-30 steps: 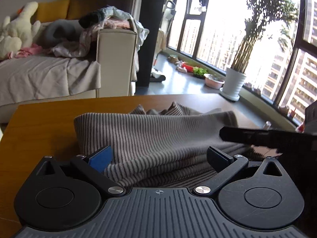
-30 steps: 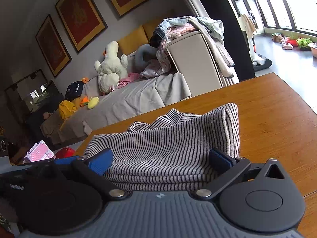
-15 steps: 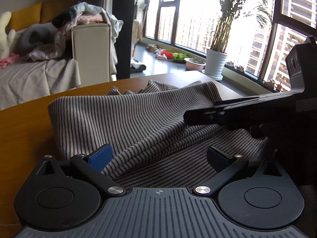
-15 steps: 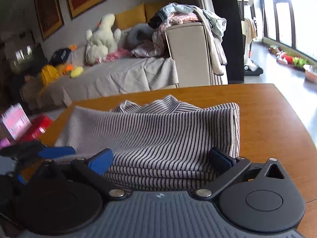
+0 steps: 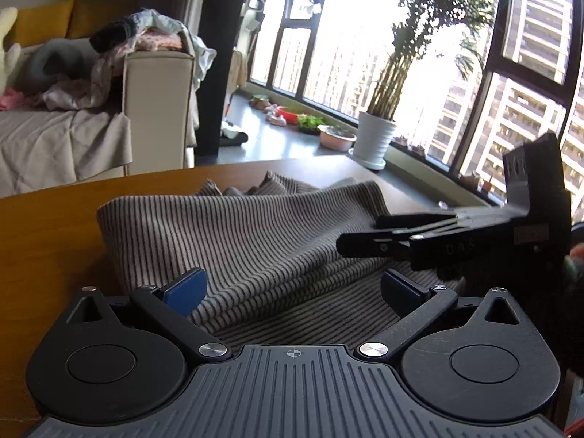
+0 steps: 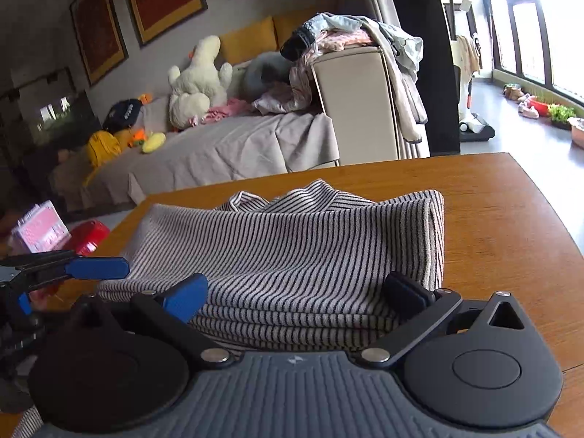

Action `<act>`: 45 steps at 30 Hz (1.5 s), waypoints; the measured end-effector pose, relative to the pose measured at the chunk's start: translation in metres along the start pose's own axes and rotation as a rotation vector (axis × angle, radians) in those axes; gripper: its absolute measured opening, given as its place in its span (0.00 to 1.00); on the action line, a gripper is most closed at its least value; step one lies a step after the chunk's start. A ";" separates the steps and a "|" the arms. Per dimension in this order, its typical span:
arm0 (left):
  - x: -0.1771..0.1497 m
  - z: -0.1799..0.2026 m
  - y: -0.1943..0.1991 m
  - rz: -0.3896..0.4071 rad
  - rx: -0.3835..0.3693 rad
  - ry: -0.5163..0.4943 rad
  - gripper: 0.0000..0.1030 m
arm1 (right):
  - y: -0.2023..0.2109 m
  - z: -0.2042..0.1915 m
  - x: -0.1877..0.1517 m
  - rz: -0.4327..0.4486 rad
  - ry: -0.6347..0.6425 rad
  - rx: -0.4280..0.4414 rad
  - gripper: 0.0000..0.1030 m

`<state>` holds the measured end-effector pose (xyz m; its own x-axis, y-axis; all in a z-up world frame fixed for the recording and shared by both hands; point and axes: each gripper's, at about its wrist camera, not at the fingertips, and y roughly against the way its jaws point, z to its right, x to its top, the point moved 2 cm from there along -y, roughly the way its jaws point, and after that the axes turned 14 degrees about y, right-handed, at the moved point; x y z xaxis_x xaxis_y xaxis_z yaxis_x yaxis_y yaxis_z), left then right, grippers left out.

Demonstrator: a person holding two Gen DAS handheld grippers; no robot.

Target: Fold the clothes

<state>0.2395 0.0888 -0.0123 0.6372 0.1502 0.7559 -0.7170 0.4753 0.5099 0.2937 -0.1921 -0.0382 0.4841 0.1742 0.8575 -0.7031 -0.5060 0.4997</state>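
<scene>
A grey-and-black striped knit garment (image 5: 255, 241) (image 6: 292, 248) lies folded in several layers on the wooden table (image 5: 47, 241) (image 6: 492, 219). My left gripper (image 5: 292, 288) is open, its blue pads on either side of the garment's near edge. My right gripper (image 6: 297, 294) is open too, straddling the stacked layers at the near edge. In the left wrist view, the right gripper (image 5: 401, 241) reaches in side-on from the right, low over the cloth. The left gripper's blue fingertip (image 6: 98, 268) shows at the left of the right wrist view.
A sofa with a grey cover (image 6: 226, 153) stands beyond the table, with a clothes pile (image 6: 346, 36) on its arm and a plush toy (image 6: 197, 80). A potted plant (image 5: 376, 138) stands by the windows. A pink box (image 6: 40, 228) sits low on the left.
The left wrist view has swung right, then partly back, and sits closer to the garment. The left gripper's blue fingertip now shows nearer in the right wrist view. Both grippers stayed open.
</scene>
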 end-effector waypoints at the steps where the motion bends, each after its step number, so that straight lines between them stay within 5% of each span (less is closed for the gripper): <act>1: 0.006 -0.005 0.001 0.022 0.017 0.031 1.00 | 0.002 0.005 -0.001 0.016 -0.027 0.017 1.00; 4: 0.026 -0.021 -0.008 0.084 0.121 0.134 1.00 | 0.004 0.010 -0.003 0.030 -0.054 0.034 1.00; 8: 0.031 -0.047 -0.043 0.057 0.249 0.277 1.00 | 0.000 0.005 -0.002 0.003 -0.018 0.013 1.00; 11: 0.029 -0.050 -0.051 0.058 0.320 0.273 1.00 | -0.003 0.002 0.000 -0.025 0.003 0.007 1.00; 22: 0.023 -0.049 -0.042 0.090 0.318 0.291 1.00 | -0.009 -0.020 0.003 -0.091 0.133 -0.084 0.99; 26: 0.021 -0.051 -0.037 0.106 0.323 0.306 1.00 | 0.007 -0.023 0.014 -0.018 0.186 -0.199 0.46; 27: 0.021 -0.051 -0.037 0.107 0.321 0.309 1.00 | 0.008 -0.022 0.020 -0.005 0.197 -0.219 0.44; 31: 0.021 -0.048 -0.029 0.151 0.326 0.292 1.00 | -0.011 -0.007 0.031 -0.096 0.228 -0.238 0.44; 35: 0.027 -0.021 -0.005 0.237 0.254 0.194 1.00 | -0.029 0.006 0.024 -0.157 0.274 -0.207 0.43; 38: 0.025 -0.009 -0.012 0.132 0.128 0.179 1.00 | -0.027 0.008 0.040 -0.155 0.232 -0.172 0.44; 45: 0.007 -0.014 -0.034 0.078 0.176 0.157 1.00 | -0.068 0.024 0.083 -0.115 0.098 -0.059 0.47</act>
<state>0.2722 0.0860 -0.0299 0.6038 0.3198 0.7301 -0.7954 0.3008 0.5261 0.3942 -0.1638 -0.0035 0.5116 0.3112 0.8009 -0.6768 -0.4284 0.5988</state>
